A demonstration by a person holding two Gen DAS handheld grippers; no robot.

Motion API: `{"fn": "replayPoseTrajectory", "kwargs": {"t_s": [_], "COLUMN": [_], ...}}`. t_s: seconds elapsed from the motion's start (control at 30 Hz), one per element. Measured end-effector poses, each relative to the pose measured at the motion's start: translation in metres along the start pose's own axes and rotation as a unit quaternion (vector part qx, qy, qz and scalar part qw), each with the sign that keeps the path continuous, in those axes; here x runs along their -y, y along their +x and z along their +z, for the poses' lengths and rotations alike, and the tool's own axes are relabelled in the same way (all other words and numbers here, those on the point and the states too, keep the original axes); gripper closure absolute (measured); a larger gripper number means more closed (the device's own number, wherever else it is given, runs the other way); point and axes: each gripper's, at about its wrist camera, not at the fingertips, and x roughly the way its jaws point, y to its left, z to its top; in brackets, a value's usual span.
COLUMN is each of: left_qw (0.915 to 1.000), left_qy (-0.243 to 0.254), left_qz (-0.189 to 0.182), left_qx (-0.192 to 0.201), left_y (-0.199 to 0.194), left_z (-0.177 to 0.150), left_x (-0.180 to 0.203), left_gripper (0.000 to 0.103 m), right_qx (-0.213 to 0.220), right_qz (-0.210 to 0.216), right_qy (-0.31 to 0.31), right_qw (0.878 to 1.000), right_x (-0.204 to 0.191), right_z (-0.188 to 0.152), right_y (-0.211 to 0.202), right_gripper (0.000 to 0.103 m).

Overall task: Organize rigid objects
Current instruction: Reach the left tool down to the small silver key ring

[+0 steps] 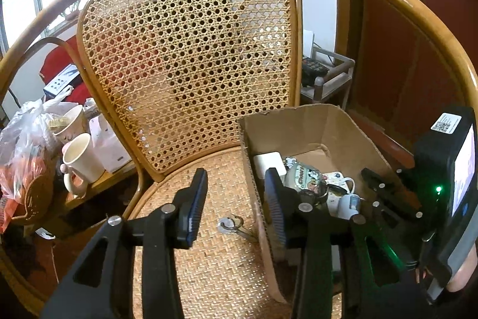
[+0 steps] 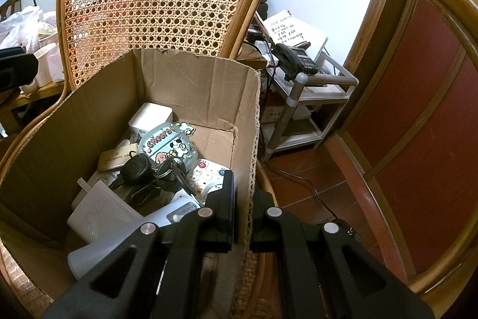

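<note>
Pinching the near right wall of the cardboard box (image 2: 197, 97), the right gripper (image 2: 242, 199) has one finger inside the box and the other outside, with the corrugated edge running up between them; the jaws are nearly closed on that wall, which looks like a steadying hold, so the box stays put on the cane seat of the rattan chair (image 1: 185, 56) while more goes in. The box sits on the right part of the seat, against the chair back, and it already holds most of the loose hard things: a white charger (image 2: 98, 208) near the front, a black round key fob (image 2: 136, 169) with keys, a tin lid printed "Cheers" (image 2: 167, 145), a white remote control (image 2: 209, 169), a small gold-coloured case (image 2: 115, 159) and a white square block (image 2: 151, 117) at the back. One thing is outside it: a key on a ring (image 1: 231, 224) lying flat on the woven seat, just beside the box's left wall. The left gripper (image 1: 236, 202) hangs above that spot with its jaws spread wide and nothing between them; its left finger is over the bare seat and its right finger over the box's left wall, so the key lies below the gap. I judge the key to be the next thing to pick up, and its flatness against the weave will make it awkward to get the fingers under.
</note>
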Motion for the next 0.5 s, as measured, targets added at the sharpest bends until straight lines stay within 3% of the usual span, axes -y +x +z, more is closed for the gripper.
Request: {"fn": "replayPoseTrajectory", "kwargs": {"t_s": [0.17,0.3,0.5], "left_qw": [0.9994,0.9975,0.9942], "left_qy": [-0.014,-0.036,-0.070], "left_qz": [0.030,0.058,0.082], "left_qx": [0.013,0.019,-0.008], "left_y": [-0.004,-0.002,0.018], "left_z": [0.001,0.002,-0.002], "left_x": [-0.011,-0.029,-0.057], "left_gripper": [0.022,0.015,0.015], "right_qx": [0.000,0.000,0.000], "right_qz": [0.000,0.000,0.000], "right_qy": [0.000,0.000,0.000], "right_qw": [1.000,1.000,1.000], "right_x": [0.000,0.000,0.000], "right_z": [0.000,0.000,0.000], "right_y": [0.000,0.000,0.000], "right_gripper": [0.095,0.095,0.095]}}
